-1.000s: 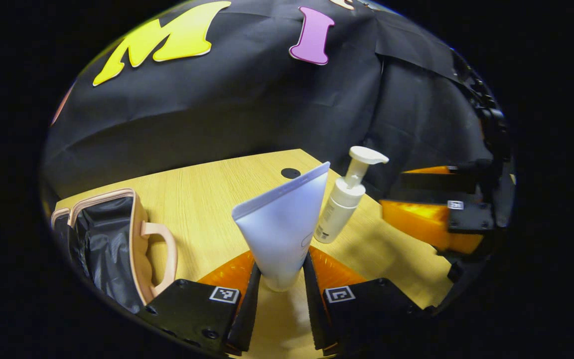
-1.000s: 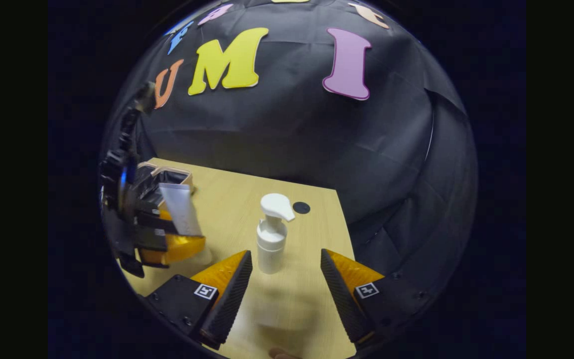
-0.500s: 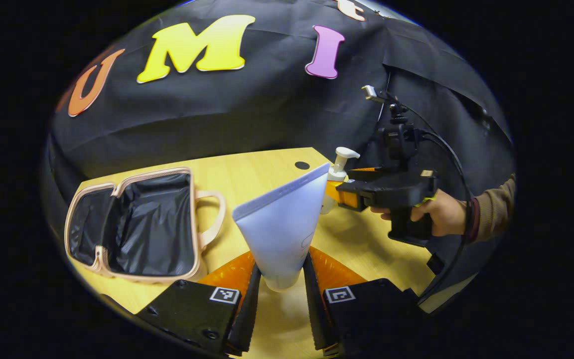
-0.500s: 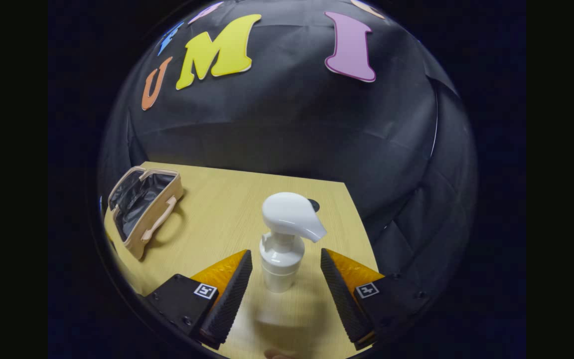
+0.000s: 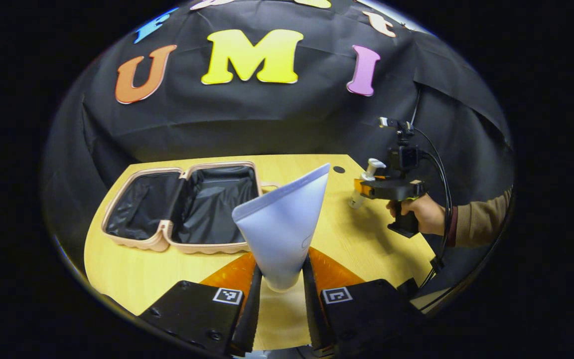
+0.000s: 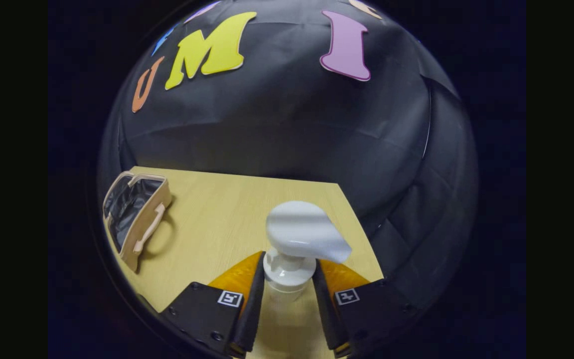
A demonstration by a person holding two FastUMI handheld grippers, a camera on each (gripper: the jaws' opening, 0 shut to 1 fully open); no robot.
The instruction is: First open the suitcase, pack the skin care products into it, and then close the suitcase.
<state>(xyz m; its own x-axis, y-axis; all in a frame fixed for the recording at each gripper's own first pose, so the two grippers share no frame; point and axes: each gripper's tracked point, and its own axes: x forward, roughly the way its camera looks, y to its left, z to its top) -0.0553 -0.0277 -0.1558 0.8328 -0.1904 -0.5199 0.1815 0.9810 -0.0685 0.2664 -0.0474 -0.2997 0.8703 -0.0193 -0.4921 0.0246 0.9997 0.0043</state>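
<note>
My left gripper (image 5: 280, 286) is shut on a pale blue tube (image 5: 283, 227), held cap down with its flat crimped end pointing up. Behind the tube the small beige suitcase (image 5: 132, 240) lies open on the wooden table (image 5: 117, 269), showing its black lining. In the right gripper view my right gripper (image 6: 287, 291) is shut on the neck of a white pump bottle (image 6: 294, 249). The left gripper view shows that same right gripper (image 5: 384, 188) at the right, held by a hand (image 5: 424, 215), with the pump bottle (image 5: 364, 184) in its fingers. The suitcase (image 6: 135, 219) lies far left in the right gripper view.
A small black round hole (image 5: 338, 169) marks the table near its far right corner. The table's right edge (image 6: 361, 224) runs close beside the pump bottle. Bare wood lies between the suitcase and the bottle.
My right gripper has closed on the pump bottle's neck. My left gripper has pulled back and swung left with the tube, bringing the whole open suitcase into view.
</note>
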